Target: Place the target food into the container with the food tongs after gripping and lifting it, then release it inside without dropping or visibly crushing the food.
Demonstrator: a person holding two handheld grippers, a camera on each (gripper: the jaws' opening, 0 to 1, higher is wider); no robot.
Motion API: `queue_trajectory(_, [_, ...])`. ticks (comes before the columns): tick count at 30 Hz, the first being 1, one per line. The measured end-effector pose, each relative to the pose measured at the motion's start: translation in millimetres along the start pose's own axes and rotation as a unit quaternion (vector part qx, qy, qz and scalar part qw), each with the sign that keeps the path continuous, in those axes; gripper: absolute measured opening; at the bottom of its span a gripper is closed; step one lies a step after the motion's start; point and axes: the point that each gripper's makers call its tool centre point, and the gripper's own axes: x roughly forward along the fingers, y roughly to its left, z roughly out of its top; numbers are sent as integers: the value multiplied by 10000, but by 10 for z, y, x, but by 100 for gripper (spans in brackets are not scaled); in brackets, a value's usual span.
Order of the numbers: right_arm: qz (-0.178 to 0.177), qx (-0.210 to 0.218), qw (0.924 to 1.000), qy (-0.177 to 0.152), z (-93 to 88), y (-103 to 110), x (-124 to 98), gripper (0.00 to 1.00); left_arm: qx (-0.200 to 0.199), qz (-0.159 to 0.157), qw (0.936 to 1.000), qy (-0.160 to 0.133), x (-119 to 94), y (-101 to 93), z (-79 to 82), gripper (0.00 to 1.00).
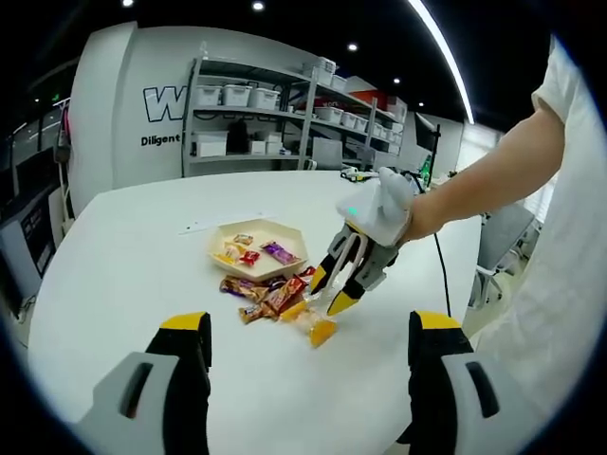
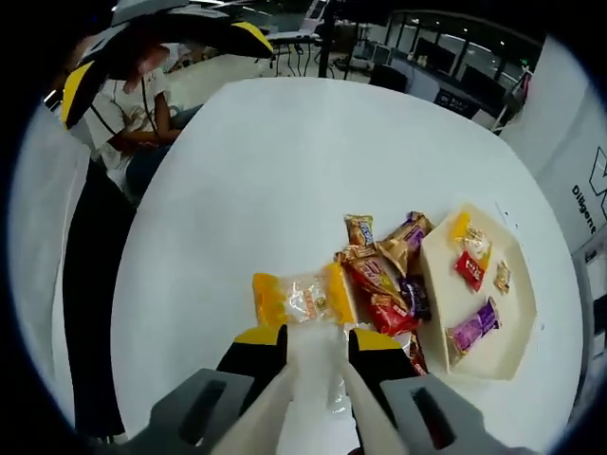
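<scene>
Right gripper view: food tongs (image 2: 318, 379) are seen clamped between the right gripper (image 2: 318, 343) jaws, tong arms running forward from the view's bottom.
Target food: yellow-ended clear packet (image 2: 303, 297) is taken as the target; it lies flat on the white table (image 2: 266, 161), just ahead of the tong tips.
Long axis: packet is laid crosswise to the tong line, so the arms are set to close across its short width.
Tong tips: contact with the packet cannot be told; tips are blurred and appear to be at its near edge.
Right jaws: pressed onto the tongs.
Left gripper view: right gripper (image 1: 334, 284) is seen from the far side, pointed down at the packet (image 1: 321, 329), held by a gloved hand (image 1: 384, 213).
Left jaws: left gripper (image 1: 303, 346) jaws are spread wide, nothing between them, well back from the food.
Nearer hand: right is much nearer; left is judged idle.
Container: shallow cream tray (image 2: 517, 313) already holds a few sweets; it lies beyond the loose pile of wrapped sweets (image 2: 384, 275).
Key relation: tray is sideways from the packet with the pile between, so a lift over the pile is judged necessary.
Risk: thin slippery wrapper may slide out of the tongs.
Progress: early, packet not yet lifted.
</scene>
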Motion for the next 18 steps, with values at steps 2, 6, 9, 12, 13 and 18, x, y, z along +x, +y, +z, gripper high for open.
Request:
queue_trajectory(2, [-26,73,10000,-57,63,-1,-13,20,4,8,10000,-1,-1,4,5,83])
queue_trajectory(6, [3,554,9985,-47,132,31,40,20,5,2,10000,-3,5,12,5,83])
queue_trajectory(9, [-45,1098,9939,-111,173,17,74,20,11,0,10000,-11,7,20,7,83])
queue_trajectory(12, [-81,1464,9892,-65,165,-4,98,20,5,14,10000,-9,-4,57,-12,83])
queue_trajectory(13, [-74,1571,9876,-20,153,7,104,21,0,18,10000,-11,-8,67,-18,83])
queue_trajectory(18, [-122,2206,9753,-64,159,-30,128,21,-14,34,10000,-10,-16,64,-23,83])
